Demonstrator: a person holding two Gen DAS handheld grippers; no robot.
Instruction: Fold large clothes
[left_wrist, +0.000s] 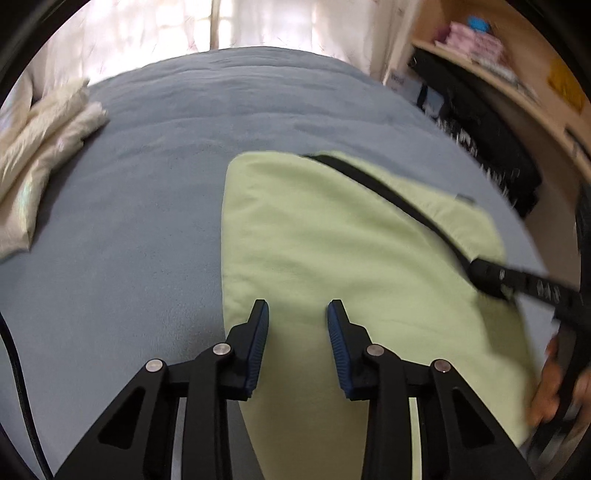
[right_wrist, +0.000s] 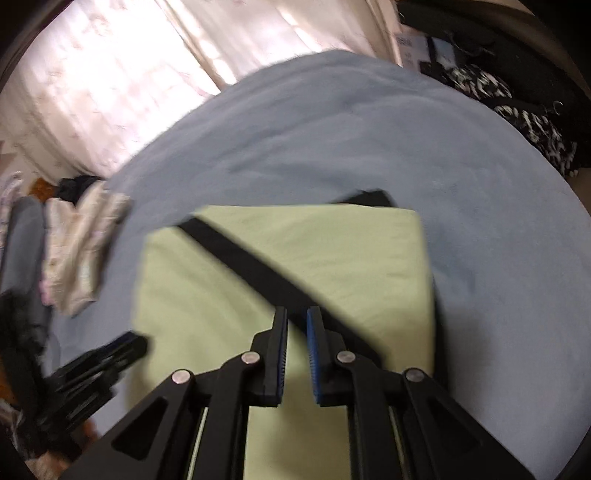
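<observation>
A light green garment (left_wrist: 332, 240) with a black stripe (left_wrist: 388, 195) lies folded on the blue-grey bed cover (left_wrist: 147, 203). It also shows in the right wrist view (right_wrist: 351, 254), stripe (right_wrist: 251, 258) running diagonally. My left gripper (left_wrist: 297, 308) is open and empty, hovering over the garment's near left edge. My right gripper (right_wrist: 296, 314) has its jaws nearly closed with a narrow gap, nothing visibly between them, above the garment and stripe. In the left wrist view the right gripper (left_wrist: 491, 275) sits at the garment's right edge. The left gripper (right_wrist: 133, 343) shows blurred at the left.
A cream folded cloth (left_wrist: 48, 147) lies at the bed's left side, also in the right wrist view (right_wrist: 85, 251). Wooden shelves (left_wrist: 517, 74) with pink items and dark bags (left_wrist: 491, 147) stand to the right. Bright curtains (right_wrist: 110, 74) hang behind the bed.
</observation>
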